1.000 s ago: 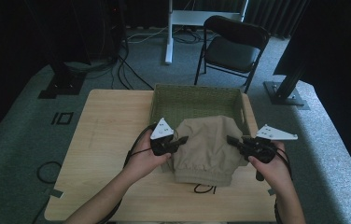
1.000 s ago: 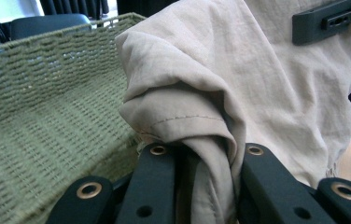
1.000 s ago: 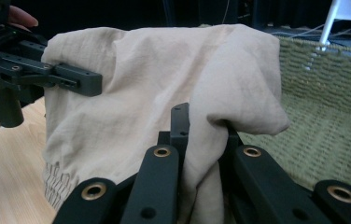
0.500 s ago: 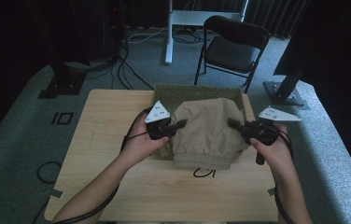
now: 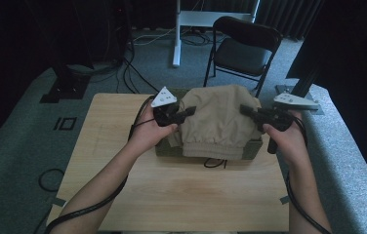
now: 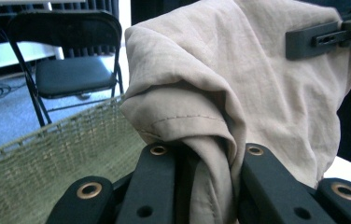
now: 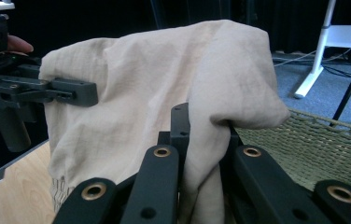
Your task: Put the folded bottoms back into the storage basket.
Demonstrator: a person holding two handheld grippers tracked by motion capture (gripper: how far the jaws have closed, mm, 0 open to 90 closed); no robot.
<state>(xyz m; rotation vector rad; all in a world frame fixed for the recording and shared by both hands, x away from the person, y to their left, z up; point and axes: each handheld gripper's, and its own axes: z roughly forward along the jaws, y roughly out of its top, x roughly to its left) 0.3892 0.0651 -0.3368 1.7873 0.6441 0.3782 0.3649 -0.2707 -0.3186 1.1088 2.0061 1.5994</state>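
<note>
A folded beige garment (image 5: pixel 219 121) hangs in the air above an olive woven basket (image 5: pixel 206 150) at the back of the wooden table (image 5: pixel 181 190). My left gripper (image 5: pixel 190 111) is shut on the garment's left edge, and my right gripper (image 5: pixel 244 109) is shut on its right edge. In the left gripper view the beige garment (image 6: pixel 239 88) is bunched between my jaws, with the basket wall (image 6: pixel 47 163) below and the right gripper (image 6: pixel 323 39) across the cloth. In the right gripper view the beige garment (image 7: pixel 164 98) is pinched likewise, over the basket (image 7: pixel 313 144), and the left gripper (image 7: pixel 78 95) holds the far edge.
A black folding chair (image 5: pixel 244 48) stands on the grey carpet behind the table, beside a white desk leg (image 5: pixel 175 34). Cables run across the floor at the back left. Bare wooden tabletop lies in front of the basket.
Both grippers have risen and moved away from the person, carrying the garment from low over the basket's front to higher above the basket. Both grips on the cloth are unchanged.
</note>
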